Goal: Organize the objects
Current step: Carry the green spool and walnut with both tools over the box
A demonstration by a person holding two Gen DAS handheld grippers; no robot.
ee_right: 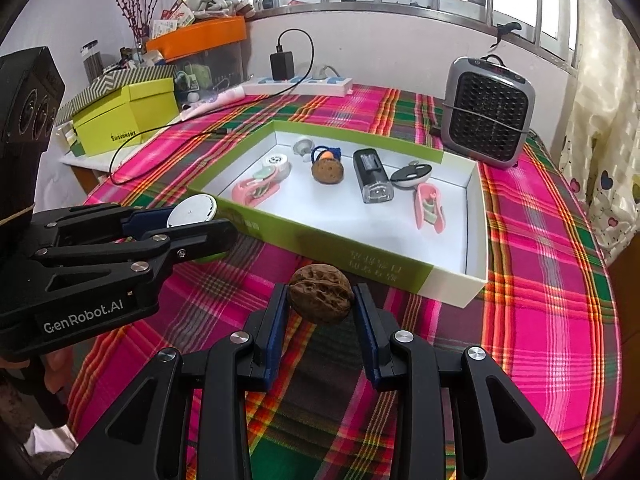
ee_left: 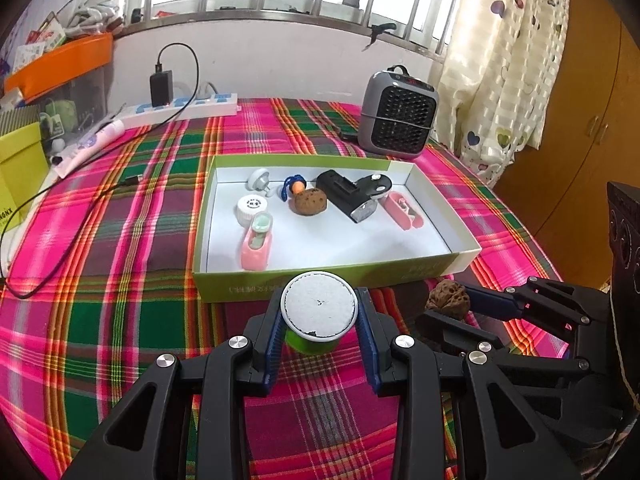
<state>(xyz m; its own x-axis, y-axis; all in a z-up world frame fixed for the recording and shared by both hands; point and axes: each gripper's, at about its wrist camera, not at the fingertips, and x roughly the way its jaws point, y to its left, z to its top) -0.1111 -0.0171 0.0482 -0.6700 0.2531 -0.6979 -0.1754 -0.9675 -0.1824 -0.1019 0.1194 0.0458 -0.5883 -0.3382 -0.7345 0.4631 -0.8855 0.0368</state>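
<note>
Both grippers hold items before the shallow green-sided cardboard tray [ee_left: 464, 258]: left gripper [ee_left: 320, 322] clamps a white-lidded green jar [ee_left: 318, 306]; right gripper [ee_right: 320, 312] clamps a wrinkled brown walnut [ee_right: 321, 294].

Rough wrinkled walnut [ee_right: 321, 299], woven tablecloth [ee_right: 540, 280]

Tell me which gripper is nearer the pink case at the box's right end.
Right. The right gripper, shut on the walnut, sits nearer the pink case; the left gripper, holding the white-lidded jar, is further left.
</note>
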